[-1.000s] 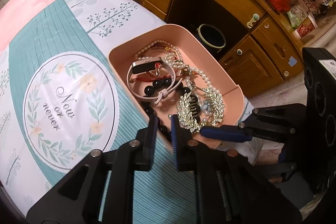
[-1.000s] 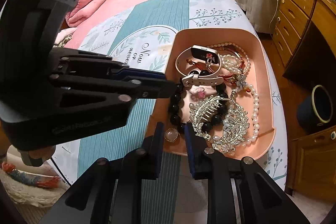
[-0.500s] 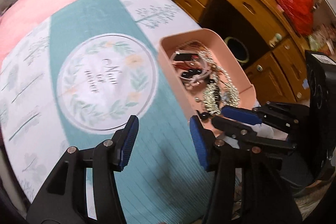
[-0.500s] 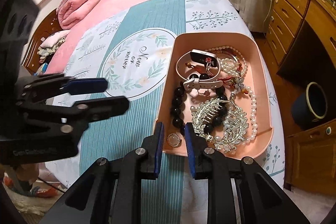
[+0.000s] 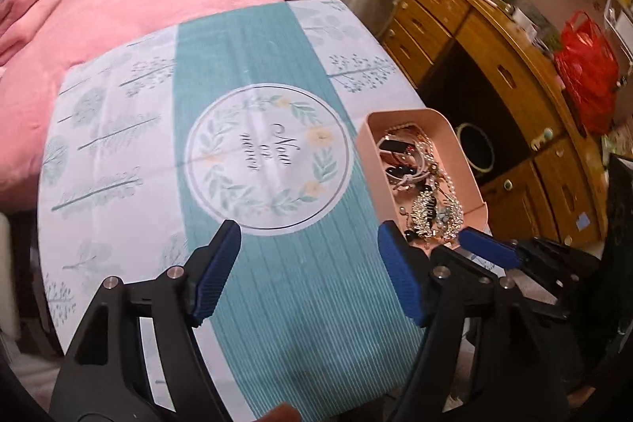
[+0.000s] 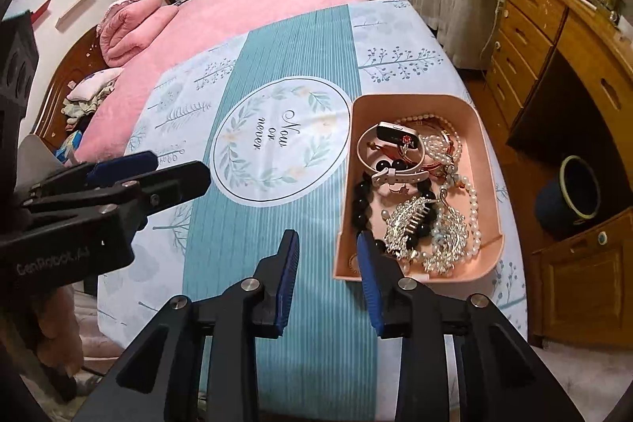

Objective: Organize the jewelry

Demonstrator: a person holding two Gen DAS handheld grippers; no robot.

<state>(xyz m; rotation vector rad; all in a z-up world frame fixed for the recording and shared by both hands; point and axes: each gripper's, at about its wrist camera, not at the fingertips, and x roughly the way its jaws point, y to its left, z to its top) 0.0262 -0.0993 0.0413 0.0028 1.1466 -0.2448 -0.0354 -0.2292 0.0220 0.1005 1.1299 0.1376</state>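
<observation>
While the pink tray (image 6: pixel 488 161) sits near the right edge of the cloth (image 6: pixel 245 248), both grippers are held over the cloth and carry nothing. The left gripper (image 5: pixel 308 271) has its blue fingers (image 5: pixel 215 271) spread wide apart, above the teal stripe just below the round print (image 5: pixel 269 157). The right gripper (image 6: pixel 326 279) is also released, with a narrower gap; its right finger (image 6: pixel 370 287) stands in front of the tray's near left corner, and I cannot tell if it touches the wall.

Inside the tray the jewelry lies in a mixed heap. A pink watch (image 6: pixel 389 145) is at the far end, and a pearl string (image 6: pixel 472 200) runs along the right side. Black beads (image 6: pixel 362 200) lie along the left wall, and a silver comb (image 6: pixel 407 224) rests near the front among other shiny pieces. Beside the cloth there is a pink blanket (image 5: pixel 118 14) on the far side and a wooden desk (image 5: pixel 526 78) on the right.
</observation>
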